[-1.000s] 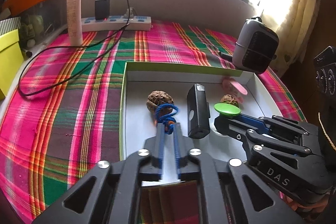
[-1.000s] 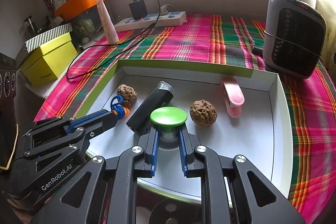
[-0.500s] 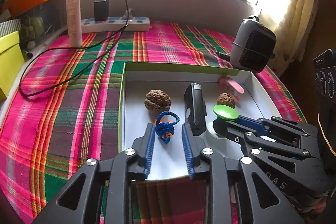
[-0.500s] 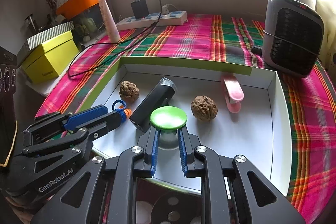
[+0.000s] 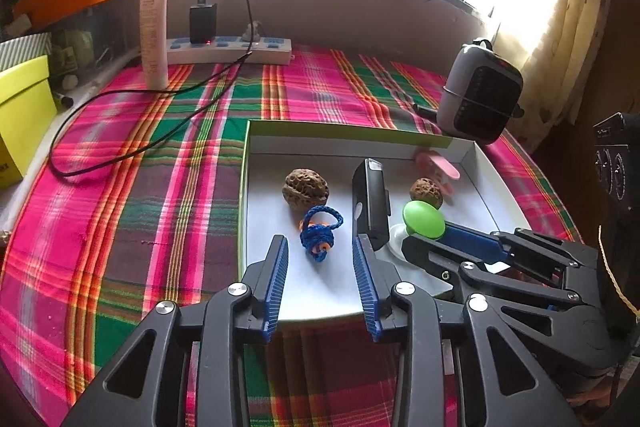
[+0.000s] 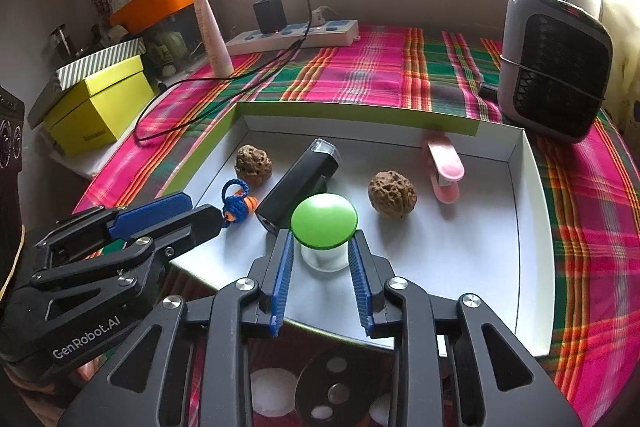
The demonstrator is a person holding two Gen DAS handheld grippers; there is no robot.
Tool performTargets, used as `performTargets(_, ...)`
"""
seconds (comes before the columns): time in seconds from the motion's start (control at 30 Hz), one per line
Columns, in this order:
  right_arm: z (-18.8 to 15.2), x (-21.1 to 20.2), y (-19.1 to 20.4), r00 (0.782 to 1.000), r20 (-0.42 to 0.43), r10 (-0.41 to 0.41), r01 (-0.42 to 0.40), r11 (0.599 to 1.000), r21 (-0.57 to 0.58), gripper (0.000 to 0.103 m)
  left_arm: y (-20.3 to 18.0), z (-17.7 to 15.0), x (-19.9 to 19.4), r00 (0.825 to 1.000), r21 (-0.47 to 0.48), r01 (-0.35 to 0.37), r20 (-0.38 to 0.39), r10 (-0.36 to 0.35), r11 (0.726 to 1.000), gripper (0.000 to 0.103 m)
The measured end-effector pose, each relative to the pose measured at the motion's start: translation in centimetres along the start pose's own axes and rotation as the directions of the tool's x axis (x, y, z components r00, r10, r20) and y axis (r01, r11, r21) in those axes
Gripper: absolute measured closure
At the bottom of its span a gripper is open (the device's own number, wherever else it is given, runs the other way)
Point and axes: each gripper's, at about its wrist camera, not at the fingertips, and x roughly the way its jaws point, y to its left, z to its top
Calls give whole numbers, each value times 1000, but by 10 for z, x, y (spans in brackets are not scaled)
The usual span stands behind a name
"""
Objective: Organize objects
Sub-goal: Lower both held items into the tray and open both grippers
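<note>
A white tray (image 5: 340, 131) with green outer walls lies on the plaid cloth. My left gripper (image 5: 319, 241) has its jaws opening around a blue cord knot with an orange bit (image 5: 320, 235), which rests on the tray floor free of both pads. My right gripper (image 6: 322, 239) is also opening, and a green-capped piece on a white base (image 6: 324, 219) stands between its fingers, untouched by the pads. Also in the tray (image 6: 360, 111) are two walnuts (image 6: 253, 163) (image 6: 392, 193), a black oblong device (image 6: 298, 183) and a pink clip (image 6: 444, 167).
A grey heater (image 6: 556, 67) stands just past the tray's far right corner. At the back are a power strip (image 6: 292, 35) with a charger, and a cable trails across the cloth. A pale tube (image 6: 212, 35) and a yellow box (image 6: 100, 107) stand at the left.
Both grippers went from shut to open. The left let go of the blue cord knot, which now lies on the tray floor. The right released the green-capped piece, and both drew back slightly.
</note>
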Motion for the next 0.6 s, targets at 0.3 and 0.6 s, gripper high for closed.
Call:
performTargets(0.3,-3,-7,3,1000,15,-7,7,1000,-2,73,-2,-5,-10,1000,3,-9,7,9,1000,69)
performTargets(0.6,-12,-25,8,999,47,-14,15,1000,-13,73,-7,-14,-26,999,15,-29,28,29,999,68)
